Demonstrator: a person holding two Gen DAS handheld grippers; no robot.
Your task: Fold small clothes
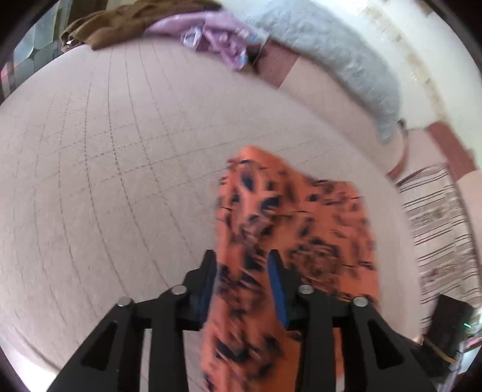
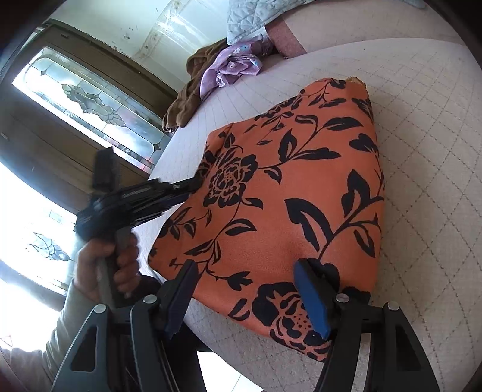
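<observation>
Gripping a bunched fold of the orange floral garment (image 1: 289,217) is the left gripper (image 1: 242,265), its 2 blue-padded fingers (image 1: 275,289) pressed into the cloth on either side, and the fabric rises between them and trails back toward the camera, all of it blurred. From the right wrist view that same left gripper (image 2: 192,184) bites the garment's left edge, with a hand (image 2: 105,265) wrapped round its handle and a pale sleeve (image 2: 60,328) behind it. Over on the other side, the right gripper (image 2: 244,289) has its jaws spread wide, pads either side of the garment's near edge but not pressing on it. The garment (image 2: 295,193) lies as a folded slab on the quilted pale bed cover (image 2: 427,187), near the bed's edge, black flowers and leaves up. Well beyond it, a lilac floral piece (image 2: 232,67) sits crumpled against a brown one (image 2: 186,99), beside a grey-blue quilted blanket (image 2: 250,18) at the far end. A leaded-glass door (image 2: 84,99) stands behind
</observation>
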